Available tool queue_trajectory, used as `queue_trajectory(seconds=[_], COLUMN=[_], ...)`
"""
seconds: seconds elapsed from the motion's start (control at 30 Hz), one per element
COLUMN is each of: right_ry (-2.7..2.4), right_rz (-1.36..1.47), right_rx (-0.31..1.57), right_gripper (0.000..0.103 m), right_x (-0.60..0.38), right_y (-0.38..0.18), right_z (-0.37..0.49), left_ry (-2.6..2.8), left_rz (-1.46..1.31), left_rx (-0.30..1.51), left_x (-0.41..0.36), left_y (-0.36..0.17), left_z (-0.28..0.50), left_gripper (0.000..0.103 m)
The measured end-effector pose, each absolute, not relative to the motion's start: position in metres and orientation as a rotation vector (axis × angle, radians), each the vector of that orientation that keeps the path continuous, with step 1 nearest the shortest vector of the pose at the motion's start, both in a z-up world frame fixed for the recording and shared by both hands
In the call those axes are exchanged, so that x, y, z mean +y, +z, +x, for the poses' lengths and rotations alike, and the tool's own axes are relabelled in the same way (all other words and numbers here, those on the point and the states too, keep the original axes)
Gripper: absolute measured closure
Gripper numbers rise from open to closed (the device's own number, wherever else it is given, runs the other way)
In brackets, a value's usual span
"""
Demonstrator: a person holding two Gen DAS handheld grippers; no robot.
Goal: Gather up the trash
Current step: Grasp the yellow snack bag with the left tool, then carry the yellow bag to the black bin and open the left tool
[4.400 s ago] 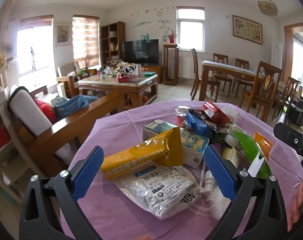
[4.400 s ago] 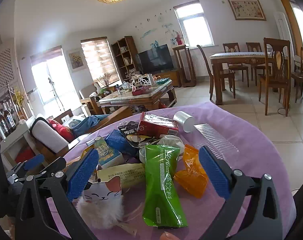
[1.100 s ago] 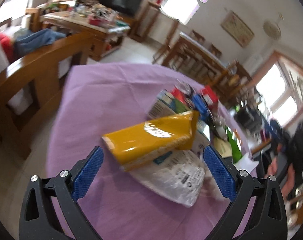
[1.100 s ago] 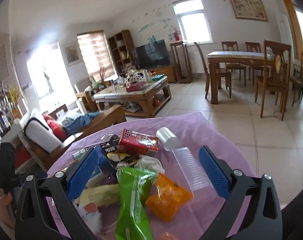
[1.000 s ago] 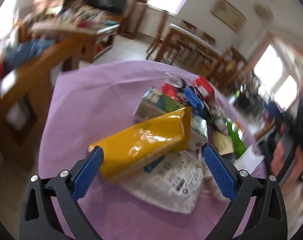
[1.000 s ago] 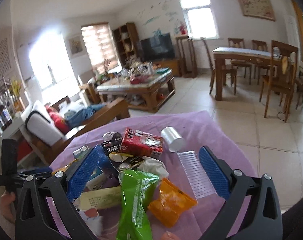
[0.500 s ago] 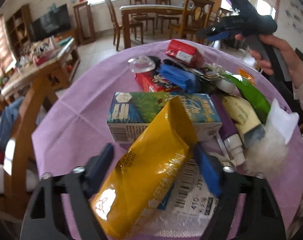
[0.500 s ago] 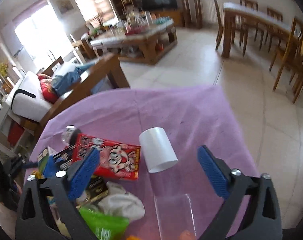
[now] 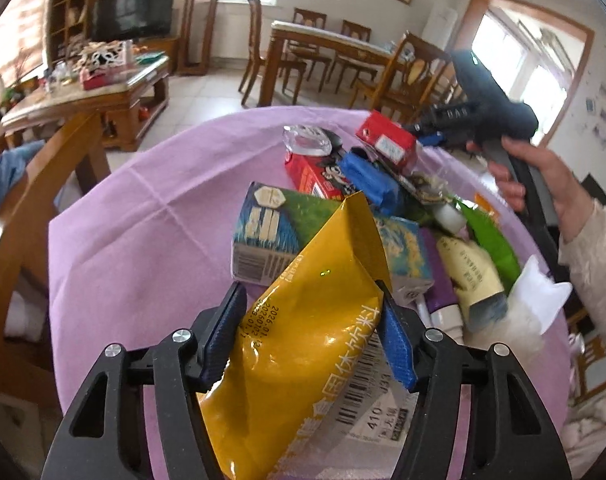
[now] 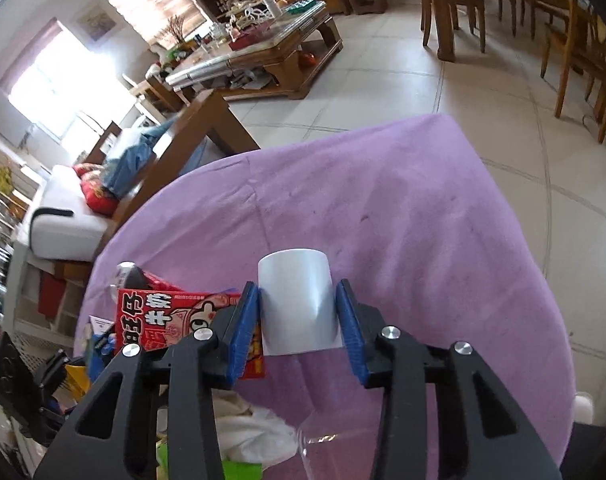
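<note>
White cup (image 10: 299, 302) base behind right gripper (image 10: 297, 332), contact unclear.

A round table (image 9: 143, 216) covered with a lilac cloth carries a heap of trash on its right half, while its left and far parts lie bare. On the cloth rest a blue-and-green drink carton (image 9: 271, 228), a red printed snack box (image 10: 175, 312), a white paper cup (image 10: 297, 300) tipped on its side, a clear plastic lid (image 9: 307, 142), a green foil wrapper (image 9: 491, 240) and a white barcoded plastic bag (image 9: 383, 408) at the near edge.
</note>
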State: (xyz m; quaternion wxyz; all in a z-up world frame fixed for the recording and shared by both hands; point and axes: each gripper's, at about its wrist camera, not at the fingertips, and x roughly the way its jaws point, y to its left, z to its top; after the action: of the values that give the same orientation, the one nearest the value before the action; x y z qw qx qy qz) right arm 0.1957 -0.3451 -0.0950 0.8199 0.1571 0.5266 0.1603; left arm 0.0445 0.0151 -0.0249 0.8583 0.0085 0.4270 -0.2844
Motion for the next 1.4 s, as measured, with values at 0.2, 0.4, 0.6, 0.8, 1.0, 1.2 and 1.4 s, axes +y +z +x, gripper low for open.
queue_trajectory(seconds=[0.2, 0.4, 0.6, 0.8, 1.0, 1.2, 1.4], right_ry=[0.382, 0.461, 0.317, 0.065, -0.148, -0.218, -0.219], right_rz=[0.482, 0.463, 0.365, 0.394, 0.485, 0.543, 0.586], right_rx=[0.934, 0.753, 0.647, 0.593, 0.595, 0.634, 0.649], right_gripper=[0.063, 0.063, 0.063, 0.063, 0.063, 0.062, 0.062], right_x=[-0.365, -0.363, -0.412, -0.520, -0.621, -0.672, -0.707], right_y=[-0.055, -0.014, -0.007, -0.012, -0.053, -0.093, -0.124], right_z=[0.146, 0.051, -0.035, -0.100, -0.147, -0.154, -0.160], left_ry=[-0.586, -0.649, -0.810, -1.025, -1.206, -1.283, -1.249], left_rz=[-0.037, -0.077, -0.085, -0.094, -0.077, -0.061, -0.058], left_rx=[0.790, 0.719, 0.685, 0.717, 0.805, 0.904, 0.998], left_x=[0.029, 0.002, -0.091, -0.227, -0.372, -0.500, -0.579], left_y=[0.010, 0.047, 0.065, 0.062, 0.034, -0.009, -0.057], left_z=[0.020, -0.018, -0.044, -0.060, -0.068, -0.081, -0.074], left_gripper=[0.040, 0.041, 0.040, 0.040, 0.040, 0.040, 0.040])
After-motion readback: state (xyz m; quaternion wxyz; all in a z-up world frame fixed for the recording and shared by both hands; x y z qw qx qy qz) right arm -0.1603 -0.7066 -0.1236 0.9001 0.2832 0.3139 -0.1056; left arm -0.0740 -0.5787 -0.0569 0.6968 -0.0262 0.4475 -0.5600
